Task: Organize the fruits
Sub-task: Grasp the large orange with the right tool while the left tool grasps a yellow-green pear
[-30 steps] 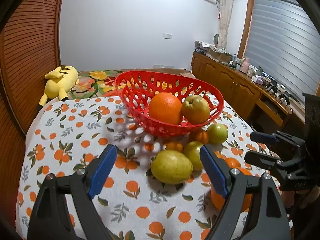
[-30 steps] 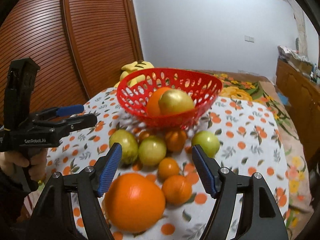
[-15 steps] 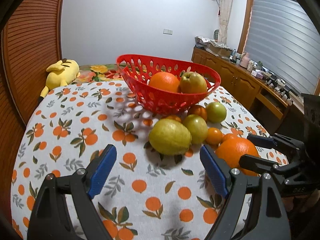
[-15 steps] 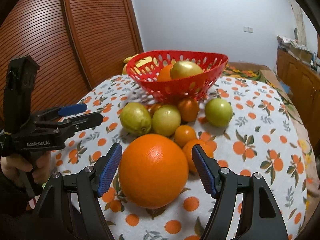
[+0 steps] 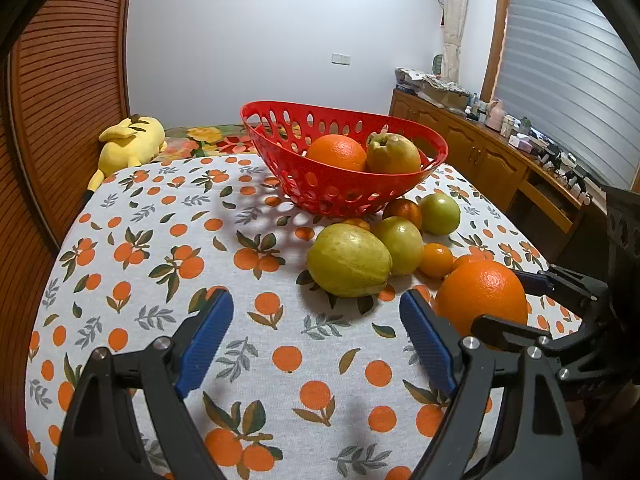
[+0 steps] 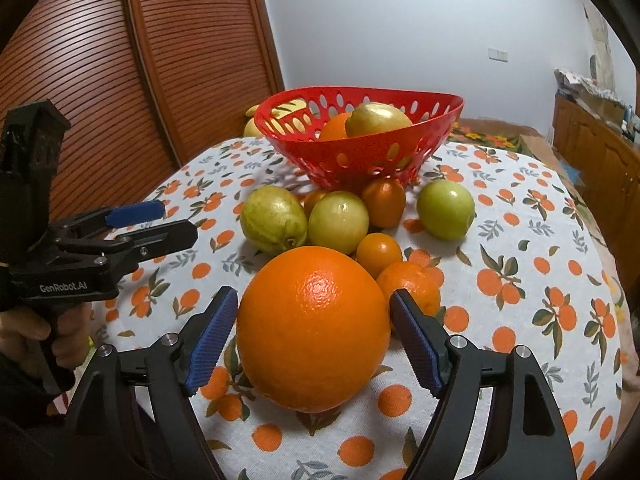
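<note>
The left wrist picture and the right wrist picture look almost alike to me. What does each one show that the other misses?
Only the left wrist view shows the long wooden counter cluttered with small items, the window blind, and all of the yellow plush toy.

Only the right wrist view shows a hand gripping the left gripper's handle, and the small gap between each blue pad and the big orange; the right gripper is opening around it.

Both show the red basket holding an orange and a yellowish fruit, loose fruit before it, and the orange-print tablecloth.

A red basket (image 5: 344,196) with oval holes stands on a white tablecloth (image 5: 168,240) printed with oranges and leaves
</note>
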